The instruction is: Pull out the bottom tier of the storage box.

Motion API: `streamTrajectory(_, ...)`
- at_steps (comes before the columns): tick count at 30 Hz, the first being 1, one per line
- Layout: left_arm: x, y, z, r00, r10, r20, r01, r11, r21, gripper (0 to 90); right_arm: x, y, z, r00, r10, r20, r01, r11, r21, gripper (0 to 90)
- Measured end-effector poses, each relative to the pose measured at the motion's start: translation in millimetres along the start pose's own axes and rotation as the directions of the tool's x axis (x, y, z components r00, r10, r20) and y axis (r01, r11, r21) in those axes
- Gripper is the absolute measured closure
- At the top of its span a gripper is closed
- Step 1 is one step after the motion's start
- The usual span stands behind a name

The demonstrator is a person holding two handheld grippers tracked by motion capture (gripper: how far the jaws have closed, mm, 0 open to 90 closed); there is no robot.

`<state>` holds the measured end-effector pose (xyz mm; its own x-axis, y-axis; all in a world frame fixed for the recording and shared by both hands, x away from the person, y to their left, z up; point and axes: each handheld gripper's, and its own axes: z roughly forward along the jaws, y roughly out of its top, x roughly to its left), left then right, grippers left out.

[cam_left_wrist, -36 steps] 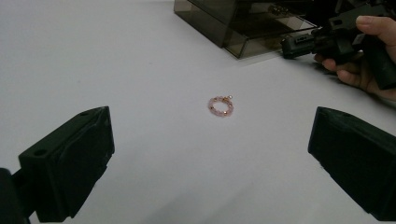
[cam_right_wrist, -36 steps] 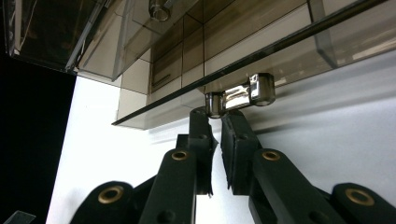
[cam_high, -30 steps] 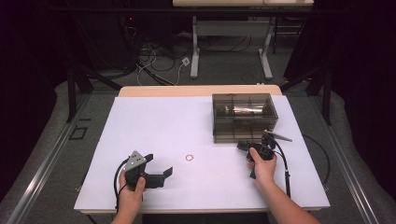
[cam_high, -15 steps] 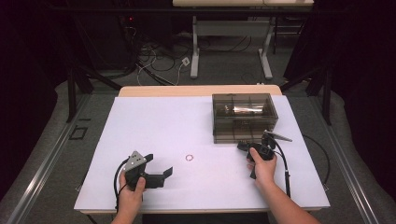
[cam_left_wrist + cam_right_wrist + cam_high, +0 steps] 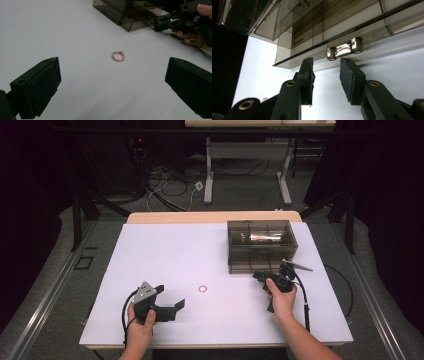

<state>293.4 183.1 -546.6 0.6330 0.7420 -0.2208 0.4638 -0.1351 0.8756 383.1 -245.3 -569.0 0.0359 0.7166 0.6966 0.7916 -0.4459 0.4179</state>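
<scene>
A smoky clear drawer box [image 5: 260, 245] stands at the back right of the white table [image 5: 200, 250]. Its lower drawer [image 5: 140, 21] sticks out a little. My right gripper [image 5: 326, 72] points at that drawer's shiny metal handle [image 5: 345, 49]. Its jaws have just been opening; they stand apart just short of the handle with nothing between them. A small pink bead bracelet [image 5: 203, 289] lies mid-table, also seen as the bracelet [image 5: 118, 56] ahead of my left gripper [image 5: 112, 82]. The left gripper [image 5: 171, 296] rests on the table, wide open and empty.
The right gripper [image 5: 260, 276] sits at the box's front right corner, its cable [image 5: 304, 305] trailing toward the near edge. Beyond the table's far edge are a floor with cables and a second table's legs [image 5: 208, 175].
Both hands and the box keep their places; no shift shows in the high view.
</scene>
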Motion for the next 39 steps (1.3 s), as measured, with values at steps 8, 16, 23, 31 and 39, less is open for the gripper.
streamTrajectory(8,0.0,0.0,0.0,1.0,0.002,0.0,-0.002,1.0,0.002,0.5,9.7,-2.9,-1.3,0.9974,-0.044,0.058,0.045,0.999,-0.015,56.9)
streamTrajectory(16,0.4,0.0,0.0,1.0,0.007,0.0,-0.007,1.0,0.005,0.4,18.1,-6.8,-1.5,0.9856,-0.122,0.117,0.126,0.992,-0.03,51.2)
streamTrajectory(23,0.2,0.0,-0.1,1.0,0.005,-0.001,-0.005,1.0,0.003,0.5,23.6,-9.5,-0.9,0.9653,-0.195,0.174,0.208,0.977,-0.057,47.9)
streamTrajectory(31,0.4,0.0,0.0,1.0,0.007,0.0,-0.007,1.0,0.005,0.5,30.2,-10.9,-2.5,0.9442,-0.272,0.186,0.287,0.956,-0.059,47.4)
streamTrajectory(39,0.3,-0.1,-0.1,1.0,0.006,0.0,-0.006,1.0,0.005,0.4,39.9,-14.1,-4.2,0.9044,-0.367,0.218,0.391,0.917,-0.076,47.2)
